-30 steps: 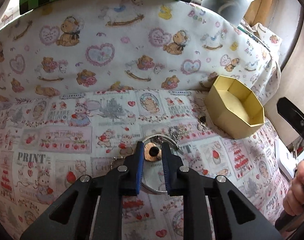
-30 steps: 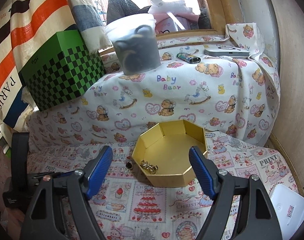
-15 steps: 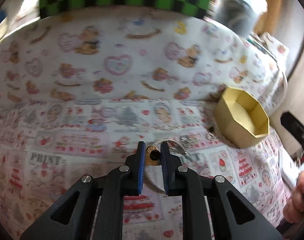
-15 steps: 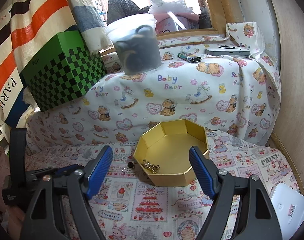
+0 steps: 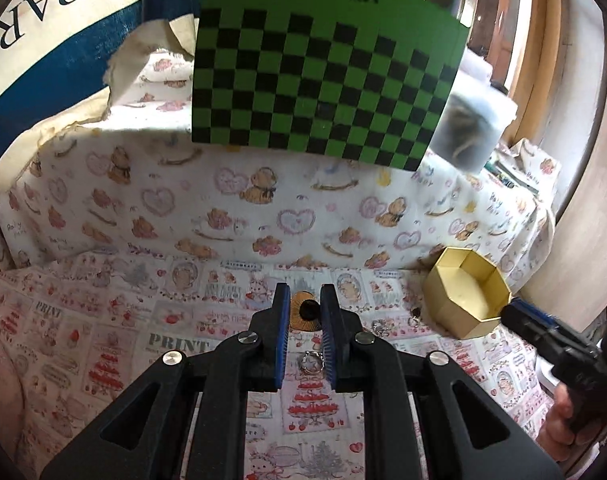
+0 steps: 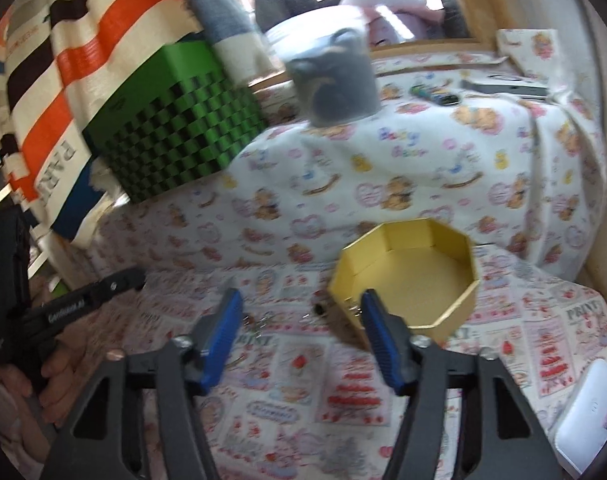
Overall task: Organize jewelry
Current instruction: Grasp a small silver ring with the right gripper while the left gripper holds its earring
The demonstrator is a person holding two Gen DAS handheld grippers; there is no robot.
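Copper-coloured round pendant (image 5: 304,313) with a dark centre sits pinched between the blue pads of the left gripper (image 5: 305,312), lifted above the printed cloth (image 5: 103,332). Under the fingers a small silver ring (image 5: 312,361) lies on the cloth, with more little pieces (image 5: 383,326) just beside the gold octagonal box (image 5: 465,292). Right gripper (image 6: 301,340) hangs near that box with its fingers spread wide, holding nothing. Green checkered box (image 5: 323,80) sits behind.

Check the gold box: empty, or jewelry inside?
Not empty. The right wrist view shows the lidless gold octagonal box holding a small metallic cluster against its near-left wall; the rest of the floor looks bare.
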